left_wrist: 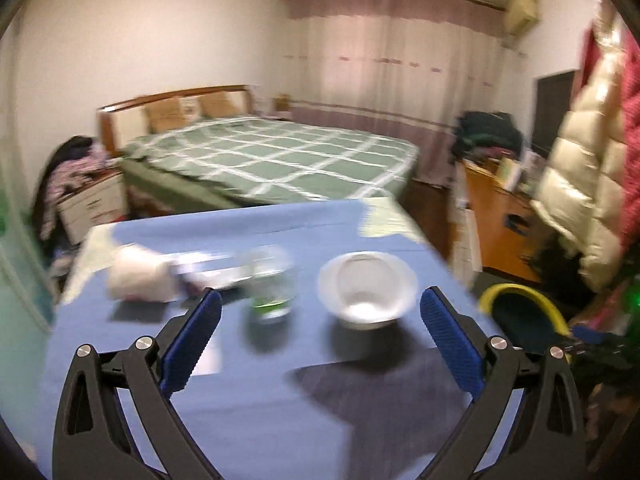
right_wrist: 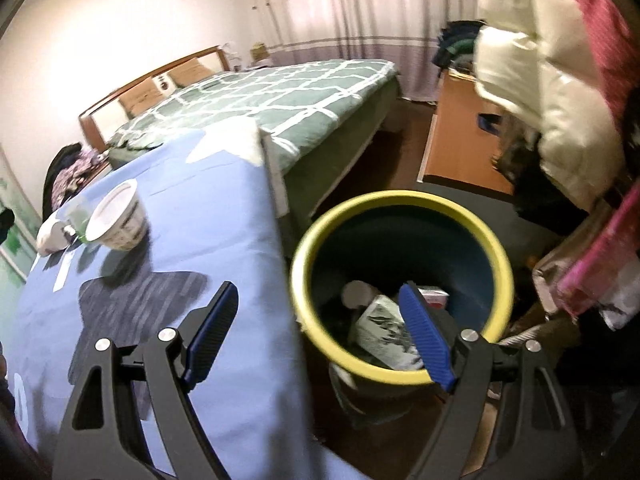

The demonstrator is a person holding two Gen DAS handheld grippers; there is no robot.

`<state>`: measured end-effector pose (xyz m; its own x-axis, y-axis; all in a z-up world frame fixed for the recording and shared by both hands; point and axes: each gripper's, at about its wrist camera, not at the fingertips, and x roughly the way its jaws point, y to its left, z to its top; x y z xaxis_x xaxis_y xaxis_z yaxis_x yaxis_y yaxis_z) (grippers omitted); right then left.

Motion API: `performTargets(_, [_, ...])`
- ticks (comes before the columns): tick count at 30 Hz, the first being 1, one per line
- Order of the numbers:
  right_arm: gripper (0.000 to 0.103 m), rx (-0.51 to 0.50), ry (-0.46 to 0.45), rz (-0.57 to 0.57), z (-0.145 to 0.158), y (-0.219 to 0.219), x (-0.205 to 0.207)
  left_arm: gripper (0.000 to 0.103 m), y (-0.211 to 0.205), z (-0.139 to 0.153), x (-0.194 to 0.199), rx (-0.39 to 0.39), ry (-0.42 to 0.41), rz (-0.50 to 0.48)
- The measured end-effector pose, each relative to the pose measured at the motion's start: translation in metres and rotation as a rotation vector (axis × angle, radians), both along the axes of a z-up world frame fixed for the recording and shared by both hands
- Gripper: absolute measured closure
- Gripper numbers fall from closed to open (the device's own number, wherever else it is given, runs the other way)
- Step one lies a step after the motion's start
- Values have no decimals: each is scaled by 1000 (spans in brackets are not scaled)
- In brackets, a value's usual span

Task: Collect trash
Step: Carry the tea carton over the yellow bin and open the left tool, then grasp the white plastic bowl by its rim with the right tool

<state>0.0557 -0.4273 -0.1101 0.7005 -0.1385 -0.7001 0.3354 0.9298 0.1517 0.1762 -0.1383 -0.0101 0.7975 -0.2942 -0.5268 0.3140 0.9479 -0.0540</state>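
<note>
A table with a blue cloth (left_wrist: 256, 392) holds a white paper bowl (left_wrist: 366, 288), a clear plastic cup (left_wrist: 272, 284) with green at its bottom, a crumpled white tissue (left_wrist: 140, 278) and a flat wrapper (left_wrist: 208, 268). My left gripper (left_wrist: 320, 332) is open and empty, just short of the bowl and cup. My right gripper (right_wrist: 320, 332) is open and empty above the near rim of a yellow-rimmed dark bin (right_wrist: 400, 208) beside the table. The bin holds a printed carton (right_wrist: 380, 332) and other trash. The bowl (right_wrist: 116, 216) also shows in the right wrist view.
A bed with a green checked cover (left_wrist: 272, 156) stands behind the table. An orange wooden cabinet (right_wrist: 460, 148) and hanging jackets (right_wrist: 540, 92) are at the right. The bin's rim (left_wrist: 520, 300) sits off the table's right edge (right_wrist: 276, 216).
</note>
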Motion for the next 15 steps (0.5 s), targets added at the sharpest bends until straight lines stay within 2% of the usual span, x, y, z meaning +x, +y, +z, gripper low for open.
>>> performTargets(7, [25,-21,-7,121,3,53,37,5,102,-32,25,11,12,241])
performTargets(11, [21,-42,-15,205,5,87,66,5,134,-48,33,47,-16,358])
performTargets(15, [19,-55,3,311,1,123,95,5,155,-60,35,11,-7,405])
